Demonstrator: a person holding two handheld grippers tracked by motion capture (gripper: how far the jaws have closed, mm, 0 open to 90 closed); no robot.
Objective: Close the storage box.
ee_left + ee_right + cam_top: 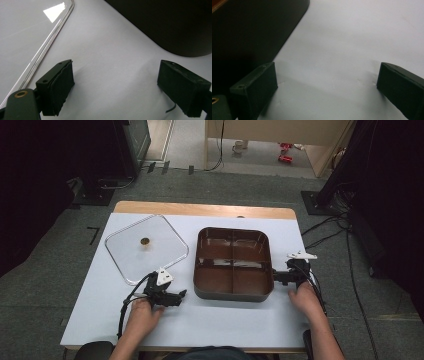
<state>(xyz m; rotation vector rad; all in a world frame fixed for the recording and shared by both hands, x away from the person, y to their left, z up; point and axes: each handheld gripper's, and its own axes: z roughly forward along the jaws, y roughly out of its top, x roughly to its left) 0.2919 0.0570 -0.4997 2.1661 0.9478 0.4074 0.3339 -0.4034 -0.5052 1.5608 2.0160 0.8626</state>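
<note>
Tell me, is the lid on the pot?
Off. The clear lid lies flat on the table, left of the open, empty pot.

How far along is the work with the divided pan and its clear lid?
Done: little; the clear lid lies flat on the table, left of the brown divided pan, which sits uncovered. In hand: nothing; the left claw and right claw stand open beside the pan. Left: probably grasping and moving something.
</note>
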